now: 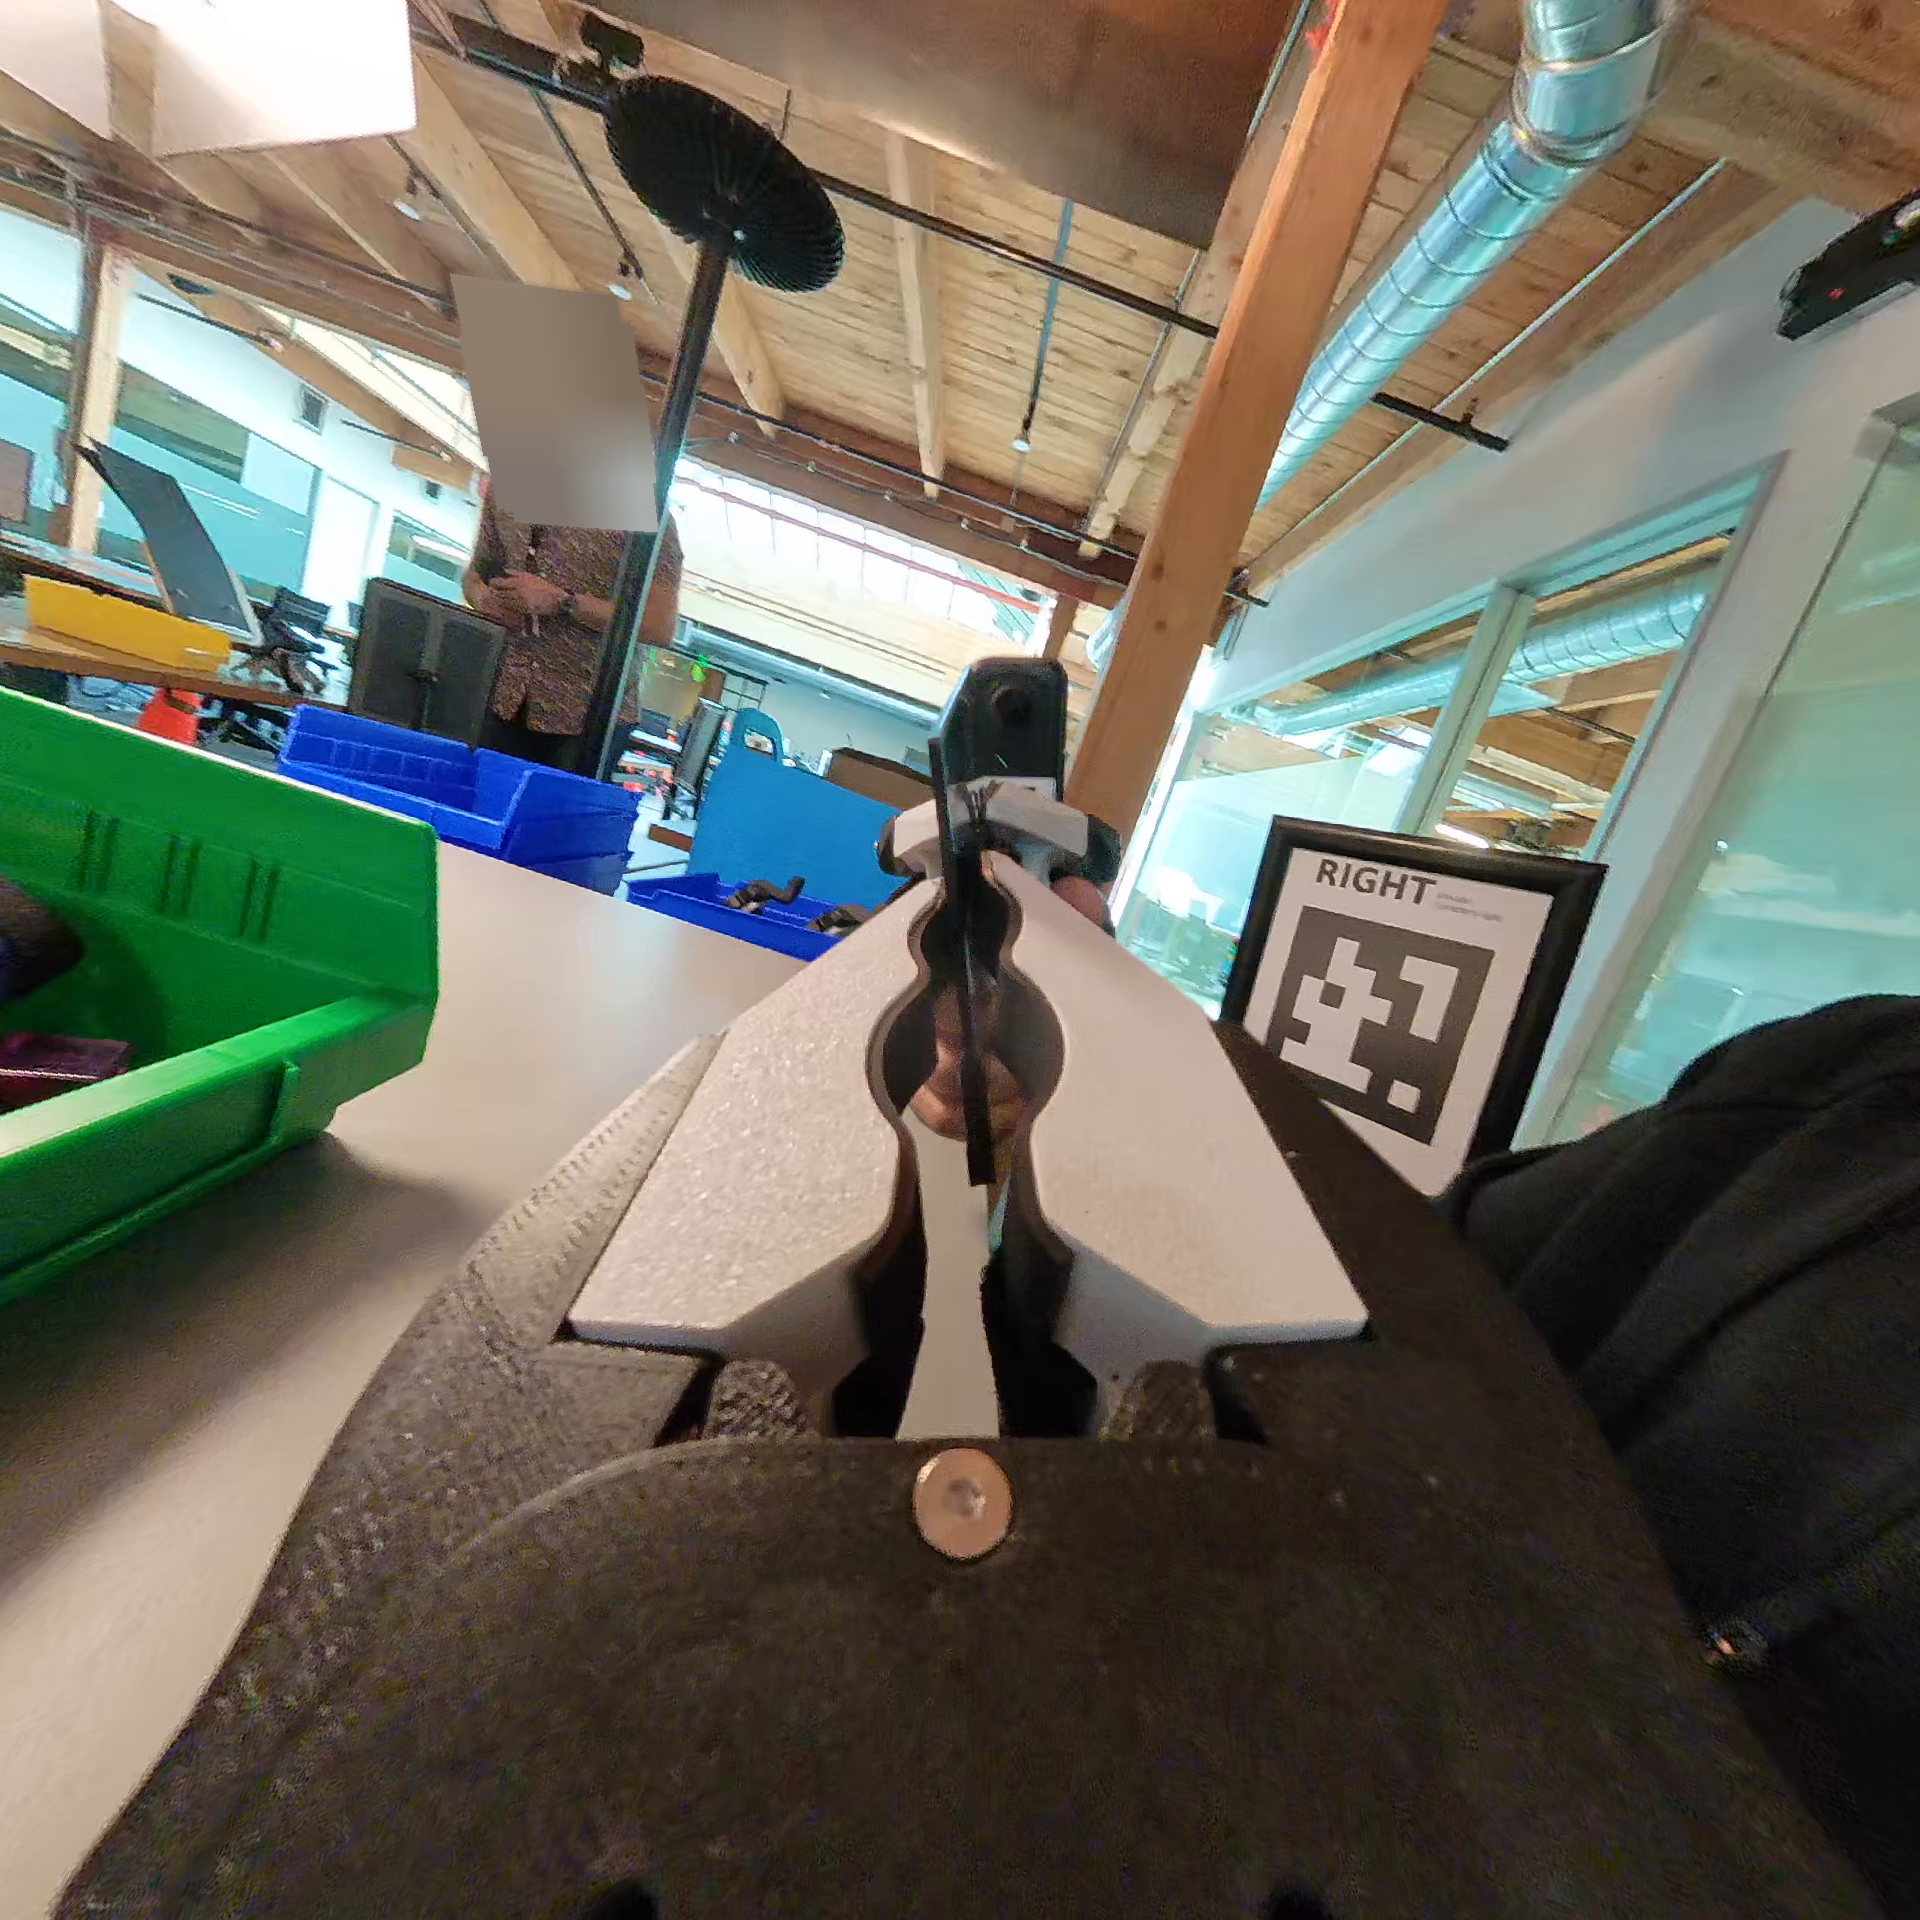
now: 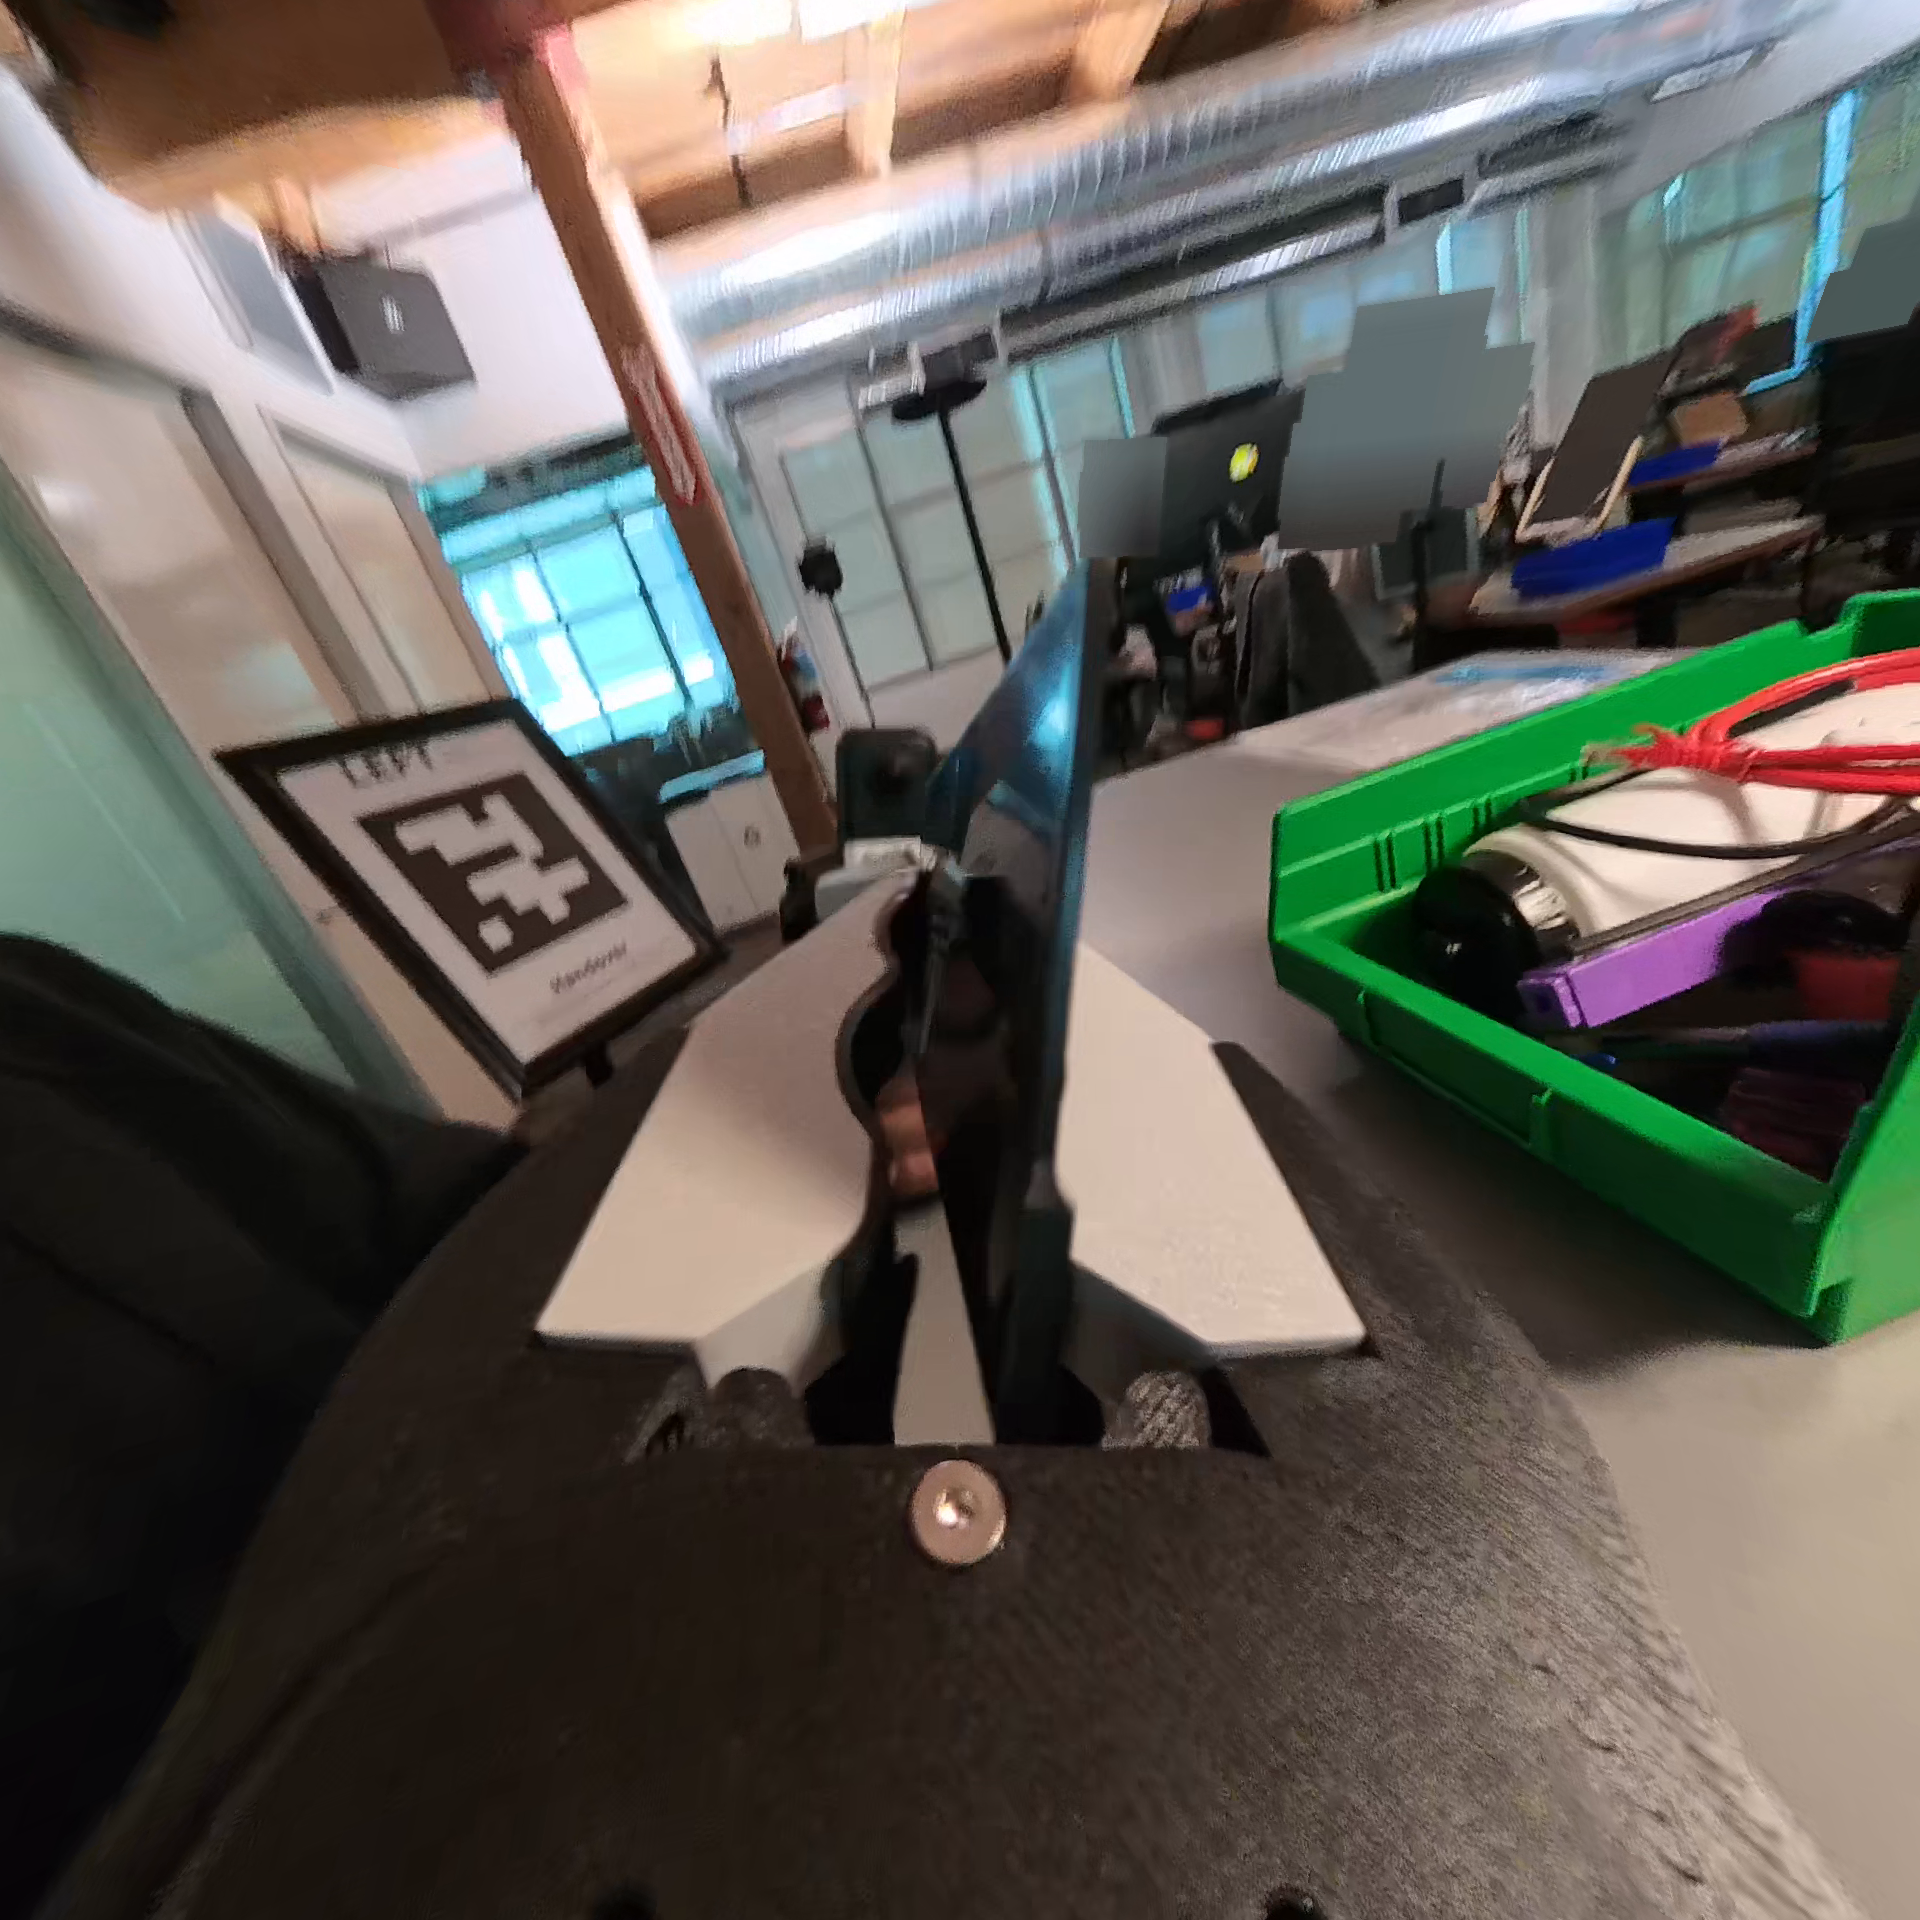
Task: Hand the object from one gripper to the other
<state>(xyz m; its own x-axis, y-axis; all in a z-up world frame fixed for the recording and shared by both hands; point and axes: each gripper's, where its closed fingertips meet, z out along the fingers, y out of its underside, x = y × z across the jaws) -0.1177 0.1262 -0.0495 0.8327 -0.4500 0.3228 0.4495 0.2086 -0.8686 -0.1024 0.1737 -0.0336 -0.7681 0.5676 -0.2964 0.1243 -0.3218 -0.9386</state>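
Both sets of tongs are meeting nose to nose above the bench (image 2: 1174, 831), and the task's thing, a thin dark plate (image 2: 1023, 831), stands on edge between them, up in the air and clear of the green bin (image 2: 1455, 1049) off to the side. From the left wrist view the left tongs (image 1: 982, 894) look pinched together on the plate, which shows here only as a black sliver running down the slot. The white tips of the right tongs (image 1: 992, 826) bite the same sliver from the far side. The right wrist view is smeared with motion, but the fingers there appear closed on the plate too, its glossy face rising well above the tips. So this reads as the double-hold moment of the handover. To do it well, the receiving side wants a firm, square bite on the flat faces before the giving side lets go. The release should be a clean opening with no twist, because a plate this thin can pivot or slip out edgewise. Whichever tongs open should back straight away along the plate's plane and keep off the bin wall. Which side is giving cannot be told from here.
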